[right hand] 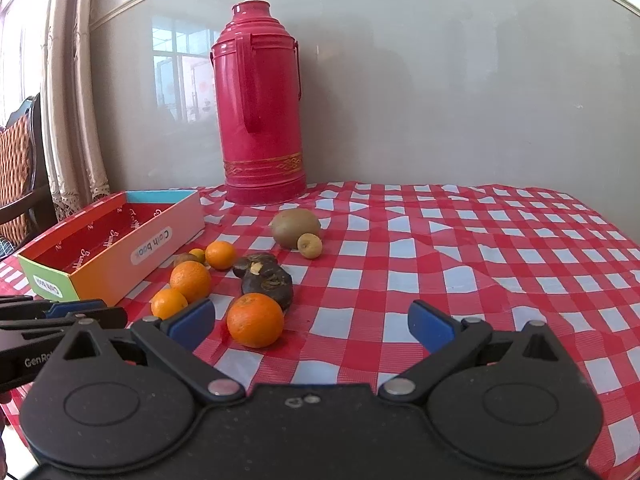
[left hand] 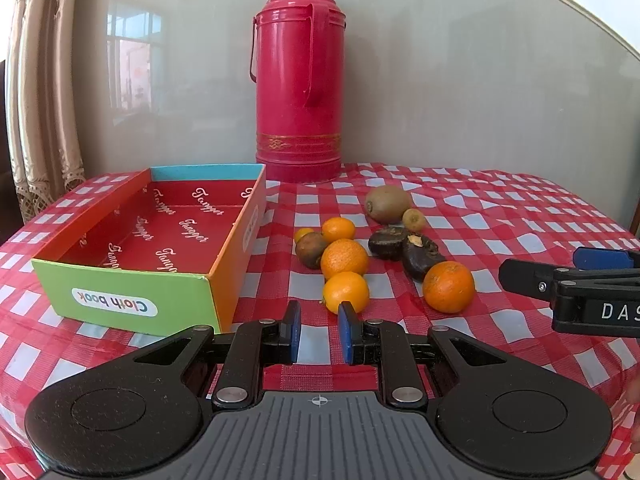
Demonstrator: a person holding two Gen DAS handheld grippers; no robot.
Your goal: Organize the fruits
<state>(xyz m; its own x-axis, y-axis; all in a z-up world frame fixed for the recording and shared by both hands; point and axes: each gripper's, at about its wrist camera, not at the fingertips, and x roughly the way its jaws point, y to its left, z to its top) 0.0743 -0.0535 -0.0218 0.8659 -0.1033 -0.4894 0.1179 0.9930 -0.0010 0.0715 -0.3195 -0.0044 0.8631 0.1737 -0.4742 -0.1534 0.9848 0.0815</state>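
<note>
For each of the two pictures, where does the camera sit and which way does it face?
Left wrist view: sits behind the left gripper, facing the oranges, box and thermos; the right gripper enters at right.
Right wrist view: sits behind the right gripper, further right; the left gripper shows at left.
Both share fruit, box, thermos.
</note>
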